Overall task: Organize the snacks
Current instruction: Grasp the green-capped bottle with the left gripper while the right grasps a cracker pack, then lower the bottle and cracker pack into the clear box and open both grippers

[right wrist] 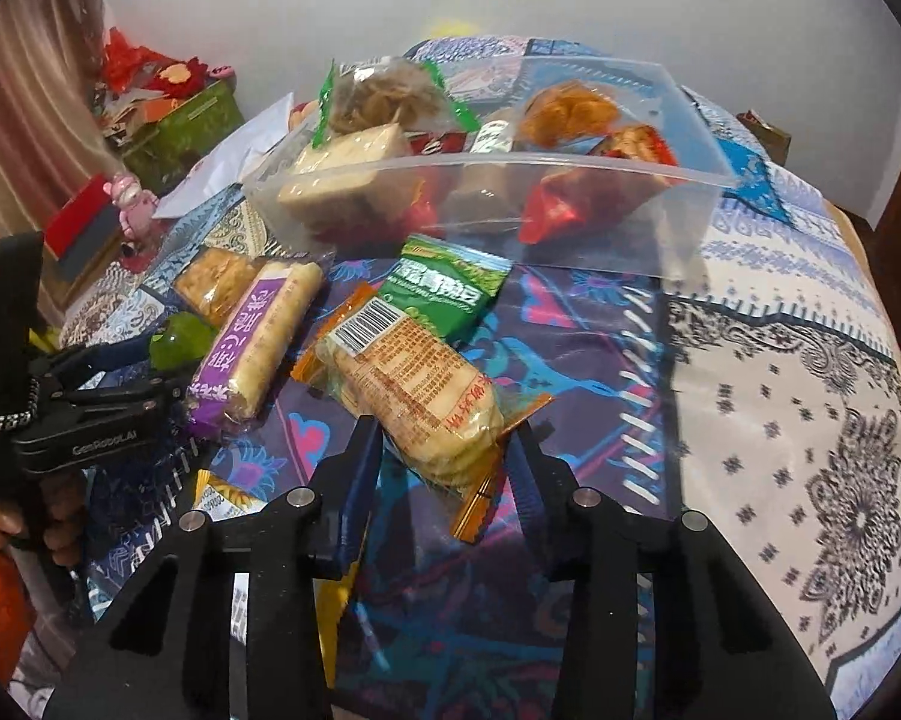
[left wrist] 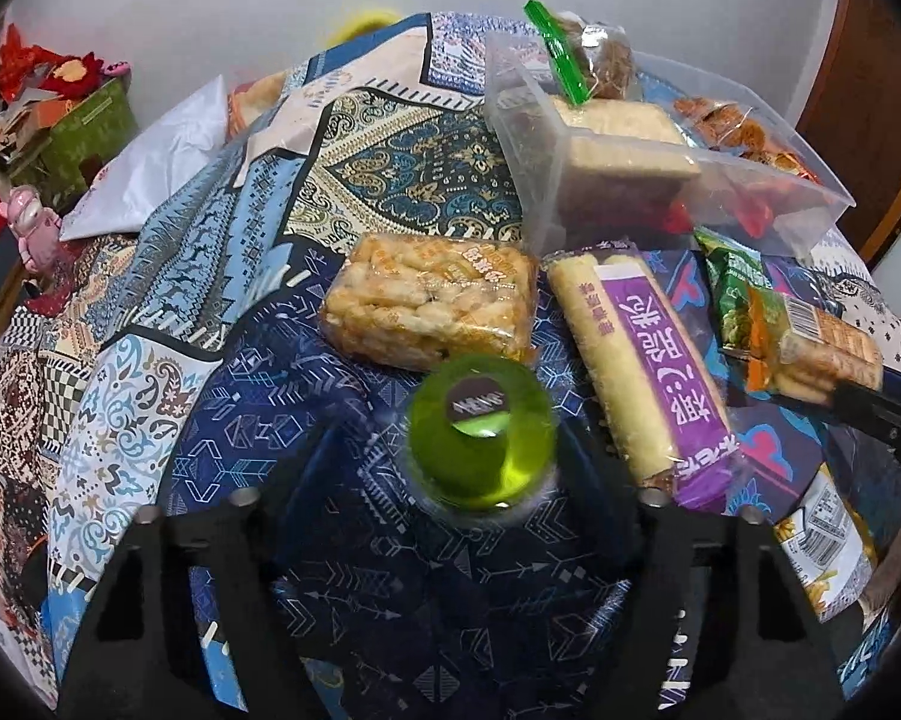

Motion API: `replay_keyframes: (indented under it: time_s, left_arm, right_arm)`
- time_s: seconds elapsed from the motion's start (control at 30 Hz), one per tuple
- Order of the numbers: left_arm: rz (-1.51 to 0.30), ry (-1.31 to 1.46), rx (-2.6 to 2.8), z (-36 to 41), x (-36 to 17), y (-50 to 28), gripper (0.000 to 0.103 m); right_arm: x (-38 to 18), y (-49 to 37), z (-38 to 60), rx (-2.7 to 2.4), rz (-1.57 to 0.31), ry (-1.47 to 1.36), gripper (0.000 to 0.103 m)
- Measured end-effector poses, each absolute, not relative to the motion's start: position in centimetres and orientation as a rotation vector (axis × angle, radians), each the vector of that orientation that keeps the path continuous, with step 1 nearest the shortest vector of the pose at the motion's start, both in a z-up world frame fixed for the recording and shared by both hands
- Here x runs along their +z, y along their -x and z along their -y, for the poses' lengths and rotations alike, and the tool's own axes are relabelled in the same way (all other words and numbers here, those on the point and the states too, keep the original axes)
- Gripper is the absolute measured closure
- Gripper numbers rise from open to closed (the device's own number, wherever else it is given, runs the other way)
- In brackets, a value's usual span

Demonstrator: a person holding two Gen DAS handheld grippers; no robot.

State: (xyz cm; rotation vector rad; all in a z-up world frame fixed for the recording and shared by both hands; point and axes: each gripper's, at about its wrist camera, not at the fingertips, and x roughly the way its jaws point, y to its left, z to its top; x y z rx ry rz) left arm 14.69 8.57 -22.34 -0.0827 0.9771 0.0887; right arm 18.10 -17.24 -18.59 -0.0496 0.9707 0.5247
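A round green jelly cup [left wrist: 480, 432] sits between the fingers of my left gripper [left wrist: 474, 462], which is shut on it just above the patterned cloth; the right wrist view shows the same cup [right wrist: 177, 342] at the tips of that gripper [right wrist: 165, 360]. My right gripper [right wrist: 444, 444] is shut on the near end of an orange-wrapped cracker packet [right wrist: 414, 384], seen from the left wrist as a packet [left wrist: 810, 348] at the far right. A clear plastic container [right wrist: 510, 165] behind holds several snacks. A purple egg-roll packet [left wrist: 648, 354] and a rice-crisp block [left wrist: 432, 306] lie loose on the cloth.
A green pea packet [right wrist: 450, 294] lies in front of the container. A yellow packet [right wrist: 228, 501] lies under my right gripper. At the far left are a white bag [left wrist: 162, 150], a pink figurine [left wrist: 30, 228] and a green box [left wrist: 90, 126] of red decorations. A person's hand [right wrist: 60, 516] holds the left gripper.
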Motion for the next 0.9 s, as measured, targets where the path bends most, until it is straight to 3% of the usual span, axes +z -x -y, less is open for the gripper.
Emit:
replay_keyframes:
  time_s: [0.07,0.3,0.9]
  left_arm:
    - [-0.975,0.094,0.076,-8.6,-22.1,-14.4,0.051]
    - [-0.936,0.107,0.055,-8.3,-20.4,-13.0,0.059]
    - [-0.76,0.099,0.01,-6.7,-13.2,-11.9,0.06]
  right_arm:
    - [-18.3,-18.0,17.6,0.522,-0.966,0.036,0.066]
    - [-17.2,-17.6,18.1,0.514,-0.935,0.005,0.067]
    - [-13.8,-18.1,20.0,0.489,-0.832,-0.044,0.069]
